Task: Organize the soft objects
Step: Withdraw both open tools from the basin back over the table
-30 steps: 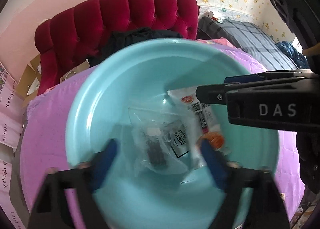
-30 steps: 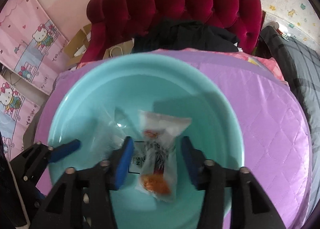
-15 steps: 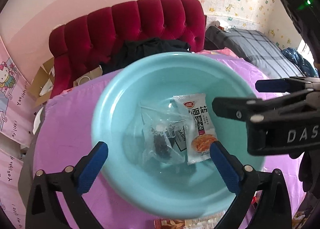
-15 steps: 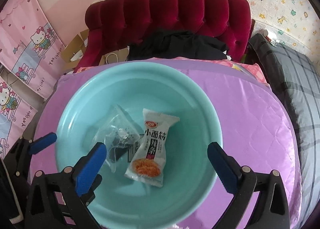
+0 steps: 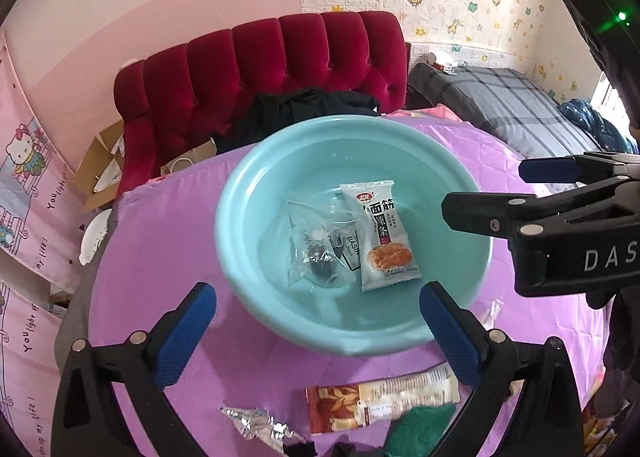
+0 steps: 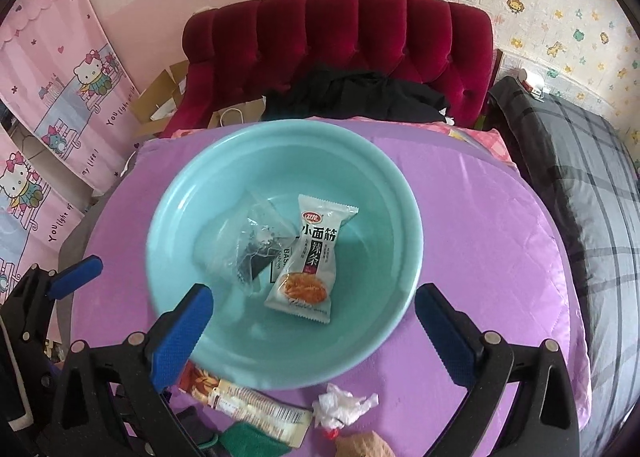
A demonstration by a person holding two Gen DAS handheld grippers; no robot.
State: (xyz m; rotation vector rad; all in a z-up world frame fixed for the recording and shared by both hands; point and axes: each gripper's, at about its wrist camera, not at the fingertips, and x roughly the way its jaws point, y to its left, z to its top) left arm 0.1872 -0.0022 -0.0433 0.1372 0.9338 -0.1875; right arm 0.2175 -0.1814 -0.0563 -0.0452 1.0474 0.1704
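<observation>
Left wrist view: the left gripper hangs above a purple quilted cover, its blue-padded jaws spread wide with nothing between them. Beyond the fingertips sits a turquoise basin. Two soft packets lie side by side on its floor: a clear plastic bag with dark contents on the left, and a white snack packet printed with Chinese characters on the right, the two overlapping at their edges. At the right edge the right gripper reaches in from the side, jaws apart and empty. On the cover in front of the basin lie a long red-and-white wrapper, a crumpled foil scrap and a green cloth. A red tufted headboard draped with dark clothing stands behind.

Right wrist view: the right gripper is poised over the near rim of the turquoise basin, jaws fully parted and holding nothing. The clear plastic bag and white snack packet rest inside the basin, near its centre. The left gripper shows at the left edge, open. The long red-and-white wrapper, a crumpled white tissue and the green cloth lie on the purple quilted cover in front of the basin. A grey plaid blanket lies to the right.
</observation>
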